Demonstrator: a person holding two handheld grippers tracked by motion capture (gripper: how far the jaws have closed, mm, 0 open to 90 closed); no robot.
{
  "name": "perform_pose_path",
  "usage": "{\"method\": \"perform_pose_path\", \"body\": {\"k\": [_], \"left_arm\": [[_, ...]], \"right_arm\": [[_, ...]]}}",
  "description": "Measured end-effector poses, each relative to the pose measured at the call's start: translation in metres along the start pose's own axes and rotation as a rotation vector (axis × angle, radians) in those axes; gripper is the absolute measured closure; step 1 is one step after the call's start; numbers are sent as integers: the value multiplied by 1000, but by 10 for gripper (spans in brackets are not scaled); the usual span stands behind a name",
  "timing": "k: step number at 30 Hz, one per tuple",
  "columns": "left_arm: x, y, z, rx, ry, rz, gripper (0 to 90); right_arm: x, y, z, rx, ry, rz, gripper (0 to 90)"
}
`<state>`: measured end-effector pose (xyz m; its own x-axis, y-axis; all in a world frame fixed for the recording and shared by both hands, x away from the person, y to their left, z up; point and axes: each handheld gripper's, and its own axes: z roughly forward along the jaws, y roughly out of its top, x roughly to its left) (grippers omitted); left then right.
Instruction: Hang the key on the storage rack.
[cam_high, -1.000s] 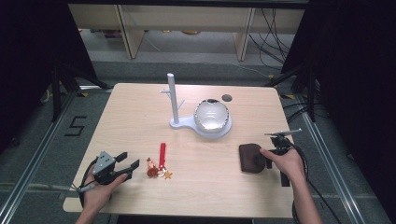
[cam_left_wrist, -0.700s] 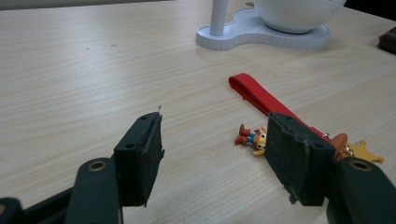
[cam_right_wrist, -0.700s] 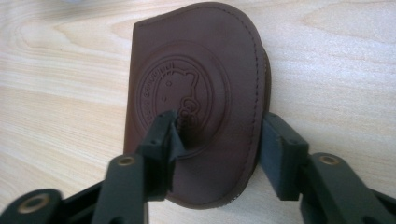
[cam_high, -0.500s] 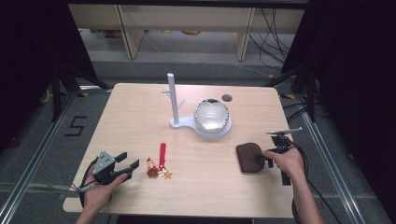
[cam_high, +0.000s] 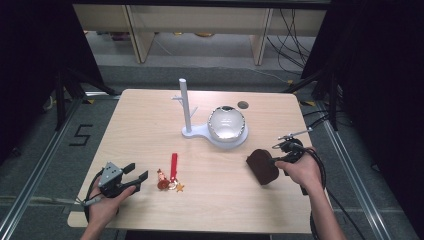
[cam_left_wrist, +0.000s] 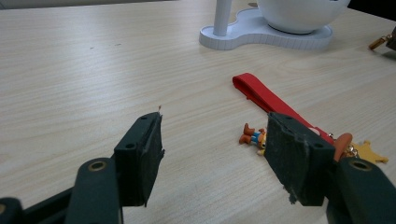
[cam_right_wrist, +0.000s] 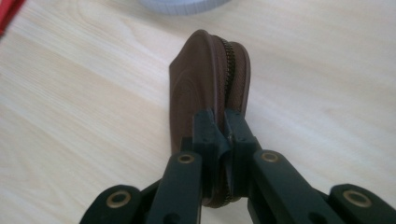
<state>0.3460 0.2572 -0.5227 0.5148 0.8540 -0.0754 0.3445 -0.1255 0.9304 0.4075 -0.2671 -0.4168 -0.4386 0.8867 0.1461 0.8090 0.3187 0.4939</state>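
High view – right tongs (cam_high: 274, 161): at four o'clock on the pale wooden table (cam_high: 150, 125), clamped on the small brown leather zip pouch (cam_high: 262, 166), which stands tilted on its edge; they have just been closing.
High view – left tongs (cam_high: 136, 177): at seven o'clock, jaws apart, nothing between them, pointing toward three o'clock at the red strap keyring with a small cowboy figure and gold star (cam_high: 171, 175) just beside them.
High view – centre: white stand with an upright post and a domed white bowl (cam_high: 226, 125), toward twelve o'clock of the keyring.
Left gripper view: left tongs (cam_left_wrist: 215, 154) gape wide – the red strap (cam_left_wrist: 261, 98) and the figure (cam_left_wrist: 254, 136) lie on the table beyond the right jaw, the white stand's base (cam_left_wrist: 261, 35) at one o'clock.
Right gripper view: right tongs (cam_right_wrist: 224, 140) pinch the pouch (cam_right_wrist: 196, 79) at its zipped edge, the zip running up toward twelve o'clock.
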Motion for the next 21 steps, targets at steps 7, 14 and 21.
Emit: {"method": "perform_pose_path", "body": {"k": [7, 14, 21], "left_arm": [[0, 0, 0, 1, 2, 1, 361], [-1, 0, 0, 2, 1, 3, 361], [-1, 0, 0, 0, -1, 3, 361]], "right_arm": [[16, 3, -16, -85, -29, -96, 856], [32, 8, -30, -149, -124, -199, 855], [42, 15, -34, -184, -139, -243, 855]]}}
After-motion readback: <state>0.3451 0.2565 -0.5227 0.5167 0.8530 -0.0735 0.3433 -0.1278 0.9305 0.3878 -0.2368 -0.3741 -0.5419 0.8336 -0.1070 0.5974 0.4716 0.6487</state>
